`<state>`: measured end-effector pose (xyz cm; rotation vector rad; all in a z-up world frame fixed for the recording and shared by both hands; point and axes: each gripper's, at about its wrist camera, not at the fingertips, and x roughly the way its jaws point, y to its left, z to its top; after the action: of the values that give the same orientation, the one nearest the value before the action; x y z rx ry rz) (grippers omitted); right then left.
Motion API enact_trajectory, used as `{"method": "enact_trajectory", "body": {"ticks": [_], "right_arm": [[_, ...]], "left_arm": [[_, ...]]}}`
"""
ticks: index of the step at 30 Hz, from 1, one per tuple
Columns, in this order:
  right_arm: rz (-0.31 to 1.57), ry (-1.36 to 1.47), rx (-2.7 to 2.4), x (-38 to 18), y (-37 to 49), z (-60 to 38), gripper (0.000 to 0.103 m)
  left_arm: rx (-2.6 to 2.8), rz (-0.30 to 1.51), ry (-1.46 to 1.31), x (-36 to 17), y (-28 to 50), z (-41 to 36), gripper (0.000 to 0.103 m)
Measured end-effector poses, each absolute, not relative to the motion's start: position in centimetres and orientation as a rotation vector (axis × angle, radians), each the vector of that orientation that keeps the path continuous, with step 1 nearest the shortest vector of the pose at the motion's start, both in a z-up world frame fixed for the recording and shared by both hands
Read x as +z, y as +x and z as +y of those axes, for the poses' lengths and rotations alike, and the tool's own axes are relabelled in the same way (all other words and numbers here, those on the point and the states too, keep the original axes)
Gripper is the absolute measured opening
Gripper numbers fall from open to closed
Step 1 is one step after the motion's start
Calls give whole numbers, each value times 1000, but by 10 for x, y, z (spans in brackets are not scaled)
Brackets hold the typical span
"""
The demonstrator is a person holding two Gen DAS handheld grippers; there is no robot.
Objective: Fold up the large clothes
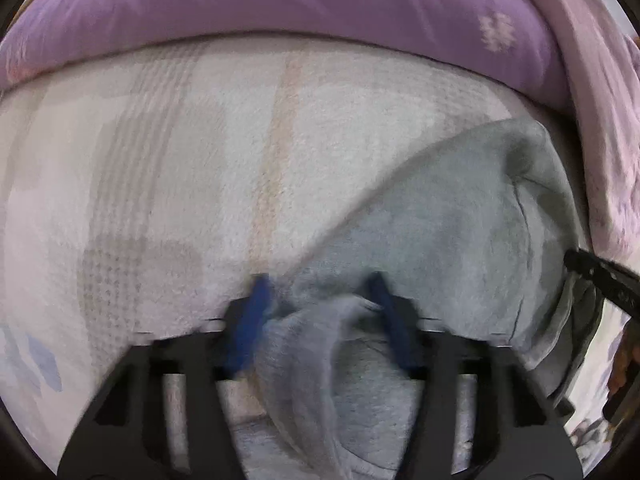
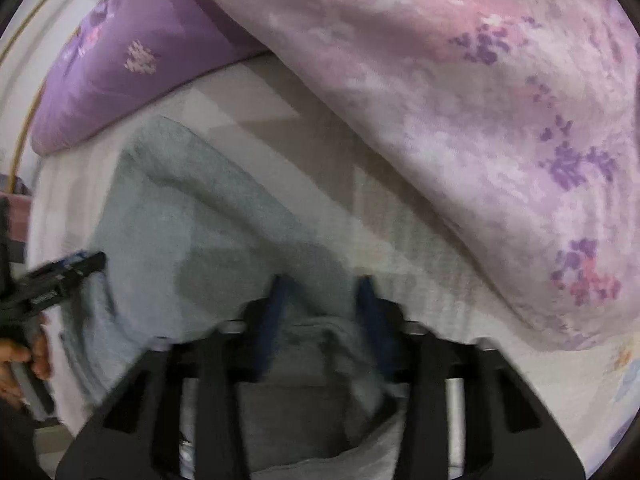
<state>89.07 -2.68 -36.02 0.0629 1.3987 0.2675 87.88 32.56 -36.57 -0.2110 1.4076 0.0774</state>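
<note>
A light grey fleecy garment (image 1: 460, 232) lies crumpled on a pale checked bed cover (image 1: 180, 168). My left gripper (image 1: 319, 290) points down onto the garment's near edge, and a bunched fold of grey cloth sits pinched between its blue fingertips (image 1: 260, 296). In the right wrist view the same garment (image 2: 180, 220) spreads to the left. My right gripper (image 2: 323, 284) is shut on another raised fold of it. Each gripper shows in the other's view: the right gripper (image 1: 576, 262) at the garment's right edge, the left gripper (image 2: 92, 260) at its left edge, held by a hand (image 2: 24, 356).
A purple pillow (image 1: 280, 0) lies along the far side of the bed cover and appears again as the pillow (image 2: 120, 80) at upper left. A pink floral quilt (image 2: 480, 120) is heaped on the right, close to the garment, seen also as the quilt (image 1: 600, 120).
</note>
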Motion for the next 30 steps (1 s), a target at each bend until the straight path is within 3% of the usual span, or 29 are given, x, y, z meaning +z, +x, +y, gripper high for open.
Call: {"method": "enact_trajectory", "body": {"ticks": [3, 15, 20, 30], "right_arm": [[1303, 85, 298, -339, 877, -32, 9], [1021, 238, 406, -243, 754, -77, 7], [1058, 262, 442, -228, 679, -80, 7], [1360, 306, 259, -307, 566, -88, 11]], "left_arm": [[68, 1354, -161, -353, 875, 317, 20], [-27, 1019, -269, -244, 753, 338, 19], [-51, 1012, -258, -235, 673, 332, 19], [-41, 1262, -378, -297, 544, 305, 22]]}}
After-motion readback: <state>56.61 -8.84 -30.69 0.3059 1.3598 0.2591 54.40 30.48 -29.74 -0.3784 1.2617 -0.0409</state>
